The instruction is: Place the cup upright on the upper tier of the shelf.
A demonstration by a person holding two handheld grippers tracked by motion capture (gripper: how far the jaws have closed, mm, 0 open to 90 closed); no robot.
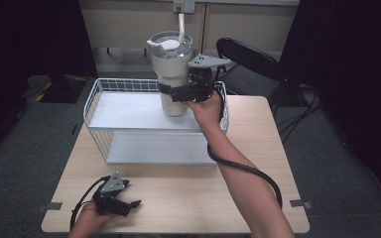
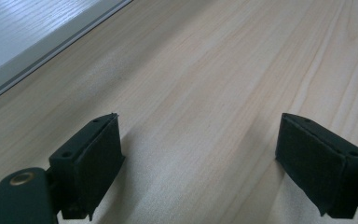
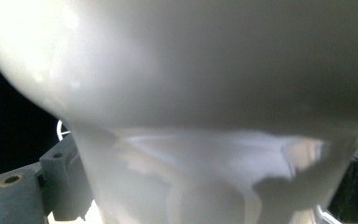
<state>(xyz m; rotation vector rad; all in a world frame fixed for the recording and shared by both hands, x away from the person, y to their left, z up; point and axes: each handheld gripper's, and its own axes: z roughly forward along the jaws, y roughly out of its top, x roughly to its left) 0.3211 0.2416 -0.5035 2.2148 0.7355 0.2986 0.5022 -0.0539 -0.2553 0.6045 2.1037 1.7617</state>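
The cream tumbler (image 1: pixel 172 74), clear lid and straw on top, stands upright on the top shelf of the white wire rack (image 1: pixel 95 101), near its right rim. My right tongs (image 1: pixel 178 93) are clamped around its narrow lower part, jaws on either side. Flat shelf lies bare to the left; a black chair (image 1: pixel 248 57) stands behind. My left tongs (image 1: pixel 129 204) rest spread wide on the wooden table (image 1: pixel 188 198), holding nothing, near the front edge.
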